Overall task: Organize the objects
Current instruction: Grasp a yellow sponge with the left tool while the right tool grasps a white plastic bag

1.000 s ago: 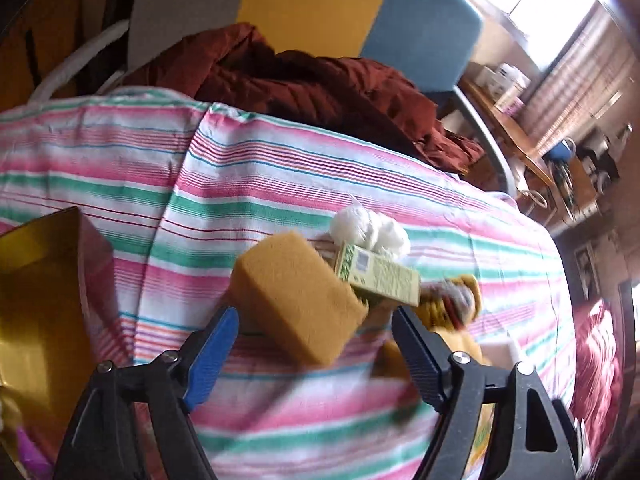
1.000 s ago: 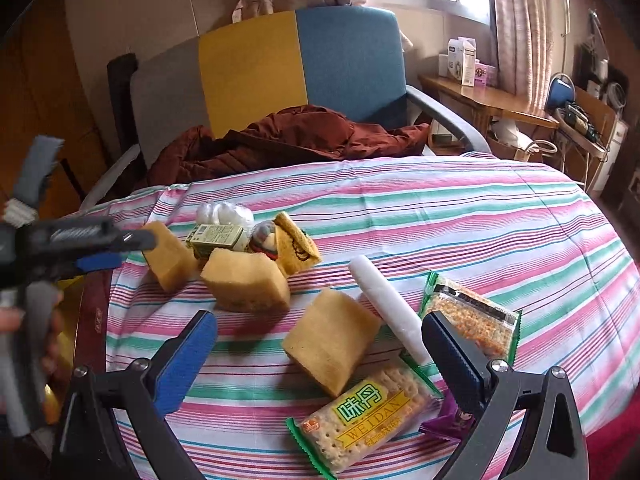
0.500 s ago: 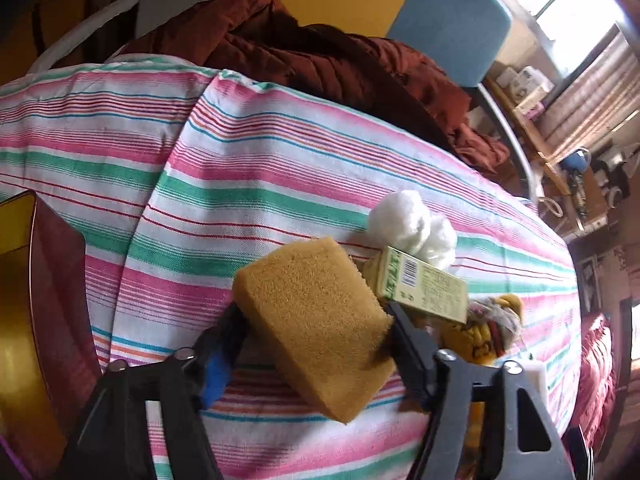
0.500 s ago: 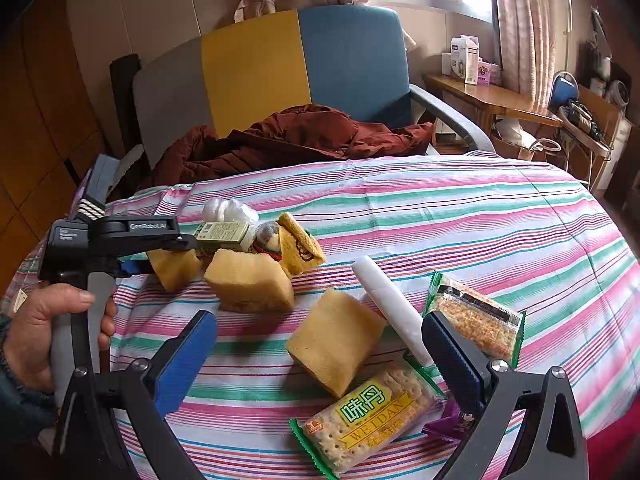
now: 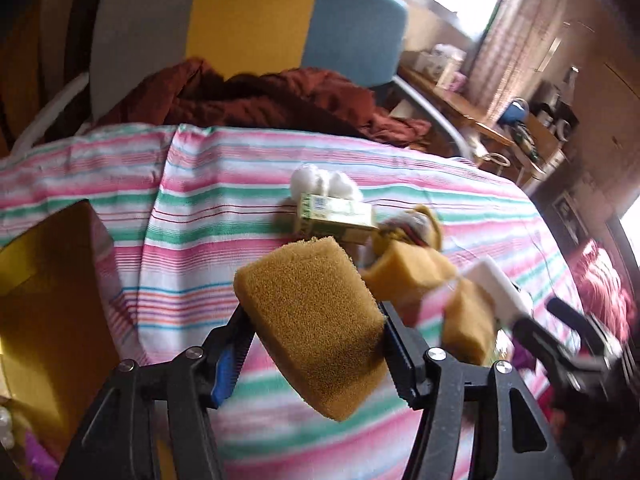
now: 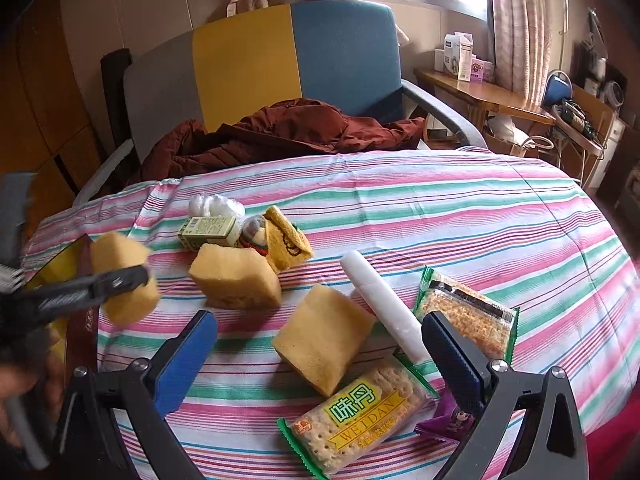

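A round table is covered by a striped cloth (image 6: 440, 208) in pink, green and white. Behind its far edge an armchair (image 6: 280, 60) with grey, yellow and blue panels is seen, and a dark red jacket (image 6: 280, 132) is heaped on the seat. A wooden side table (image 6: 480, 96) with small boxes stands far right under the window.

At the left edge of the table a yellow box (image 5: 44, 300) with a dark red rim is seen, open at the top.

The left gripper (image 5: 316, 344) is clamped on a sponge (image 5: 316, 320); its jaws have just been closing, and the sponge is squeezed between the pads and lifted clear of the cloth, near the yellow box. In the right wrist view the same gripper (image 6: 124, 280) is blurred, with the sponge (image 6: 120, 276) held at the left side of the table.

The right gripper (image 6: 320, 352) is held over the near middle of the table with its jaws wide apart and nothing between them.

Below it a second sponge (image 6: 324, 340) lies tilted on the cloth. A third sponge (image 6: 236, 276) lies further left, just beside a small pile: a green carton (image 6: 208, 230), a white plastic bundle (image 6: 216, 206), a yellow cloth (image 6: 288, 240) and a small plush item that cannot be made out.

A white roll (image 6: 384, 308) lies diagonally to the right of the second sponge. Two cracker packets are seen, one near (image 6: 360, 412) with yellow label, one right (image 6: 468, 312). A small purple wrapper (image 6: 448, 420) lies near the right finger.
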